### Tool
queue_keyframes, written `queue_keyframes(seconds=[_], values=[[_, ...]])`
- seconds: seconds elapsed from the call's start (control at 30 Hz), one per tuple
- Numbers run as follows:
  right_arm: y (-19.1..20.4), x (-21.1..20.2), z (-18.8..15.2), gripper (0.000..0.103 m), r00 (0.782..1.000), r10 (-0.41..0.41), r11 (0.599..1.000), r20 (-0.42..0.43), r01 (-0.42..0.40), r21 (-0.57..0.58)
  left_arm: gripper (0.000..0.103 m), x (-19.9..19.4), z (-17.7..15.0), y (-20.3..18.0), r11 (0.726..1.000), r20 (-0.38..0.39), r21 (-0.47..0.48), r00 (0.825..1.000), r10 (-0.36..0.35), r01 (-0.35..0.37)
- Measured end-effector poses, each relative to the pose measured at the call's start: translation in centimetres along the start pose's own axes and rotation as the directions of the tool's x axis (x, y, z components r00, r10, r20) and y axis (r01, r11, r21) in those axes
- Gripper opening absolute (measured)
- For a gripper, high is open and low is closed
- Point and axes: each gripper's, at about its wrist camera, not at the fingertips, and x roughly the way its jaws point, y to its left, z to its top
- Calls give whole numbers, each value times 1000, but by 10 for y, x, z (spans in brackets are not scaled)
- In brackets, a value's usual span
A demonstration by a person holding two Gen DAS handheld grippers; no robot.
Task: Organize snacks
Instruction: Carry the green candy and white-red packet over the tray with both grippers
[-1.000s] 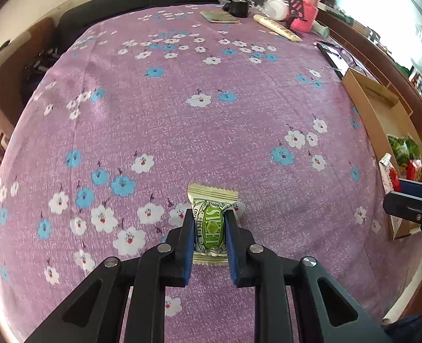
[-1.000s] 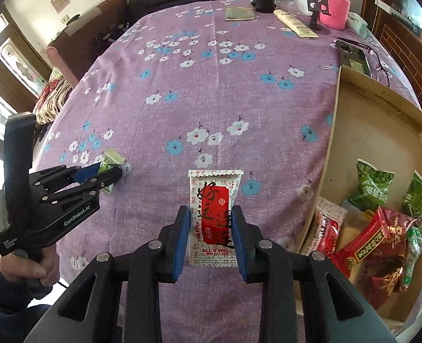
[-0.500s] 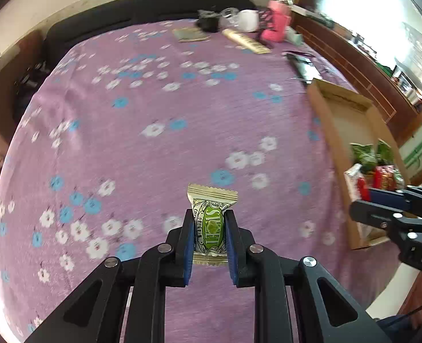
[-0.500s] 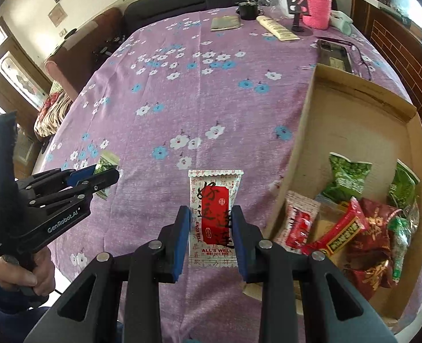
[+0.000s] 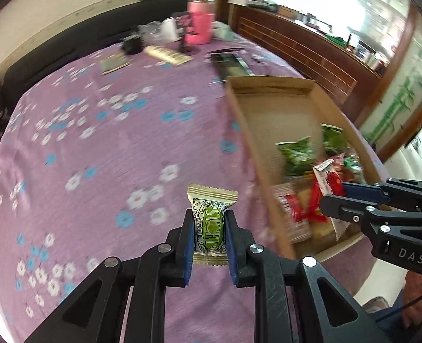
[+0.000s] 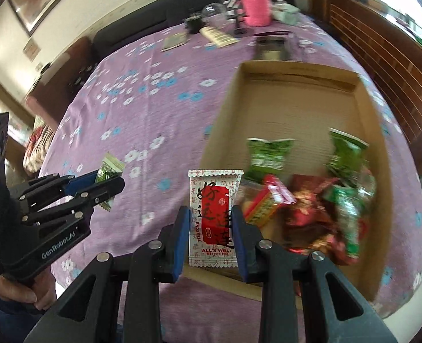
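Now 2 tongs (image 5: 209,238) (image 6: 211,231), 2 packets (image 5: 211,227) (image 6: 214,217), 1 box (image 6: 291,108)

A purple tablecloth with white and blue flowers (image 5: 102,154) fills the middle, slightly blurred. Beyond its far edge sits a dark sofa (image 5: 68,43) against a cream wall (image 6: 119,8), where a framed picture (image 6: 36,3) hangs. On the right, brown wooden slatted panelling (image 5: 296,48) runs under bright, washed-out windows (image 5: 339,3).
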Motion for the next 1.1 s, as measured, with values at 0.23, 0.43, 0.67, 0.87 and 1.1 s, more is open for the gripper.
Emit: queue_keyframes(seconds=[0.23, 0.43, 0.67, 0.87, 1.1], values=[[-41, -16, -4, 28, 998, -48, 994, 32, 44, 103, 19, 8, 18, -50, 991, -4, 117, 998, -63, 63], [-68, -23, -7, 28, 996, -84, 982, 34, 77, 172, 19, 16, 26, -85, 975, -26, 183, 992, -122, 125], [-91, -27, -6, 28, 994, -107, 972, 31, 99, 213, 19, 26, 27, -113, 959, -57, 219, 983, -173, 182], [-101, -23, 5, 28, 994, -103, 970, 33, 92, 225, 19, 34, 23, -128, 945, -83, 256, 978, -190, 205], [-105, -17, 25, 28, 996, -80, 978, 44, 70, 199, 19, 41, 21, -134, 937, -90, 286, 980, -180, 198]])
